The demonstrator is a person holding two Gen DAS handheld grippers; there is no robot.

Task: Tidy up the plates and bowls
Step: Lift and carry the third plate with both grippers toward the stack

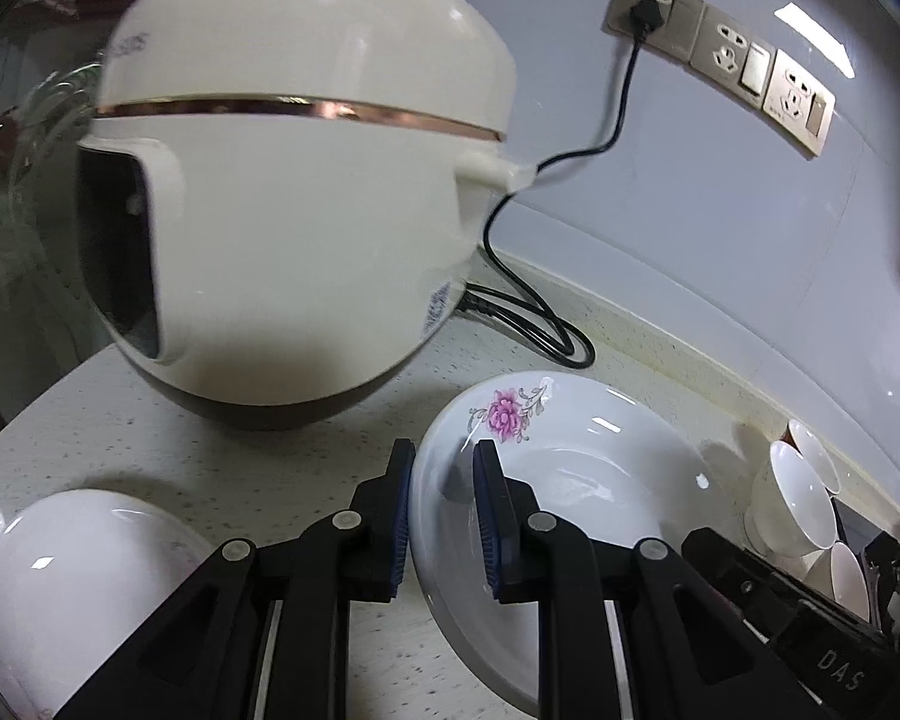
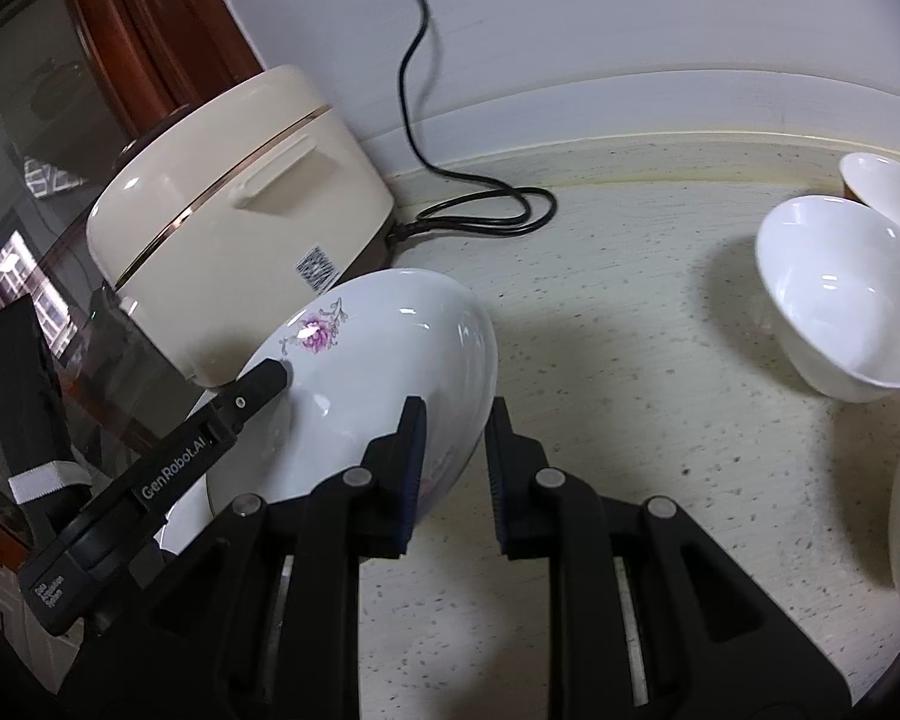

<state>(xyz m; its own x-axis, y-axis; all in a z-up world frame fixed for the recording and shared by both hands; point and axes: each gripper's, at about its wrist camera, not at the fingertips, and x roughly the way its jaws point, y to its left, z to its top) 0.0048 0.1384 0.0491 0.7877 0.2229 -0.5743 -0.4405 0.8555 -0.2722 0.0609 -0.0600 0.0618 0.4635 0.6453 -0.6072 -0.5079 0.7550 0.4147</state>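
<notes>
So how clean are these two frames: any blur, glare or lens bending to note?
Left wrist view: the rice cooker is smeared by motion blur, the wall sockets bend with the fisheye, and ceiling light glints on the flowered plate. Right wrist view: sharper, with a glare spot on the plate's flower, a soft shadow beside the white bowl, and dark corners.

A home kitchen. A cream rice cooker (image 1: 294, 180) stands on a pale speckled stone countertop (image 2: 630, 360), its black cord (image 1: 624, 102) plugged into a row of wall sockets (image 1: 726, 54). White bowls (image 2: 846, 294) and a flower-printed plate (image 1: 570, 480) sit around it, beside a glass-fronted wooden cabinet (image 2: 132, 30).
</notes>
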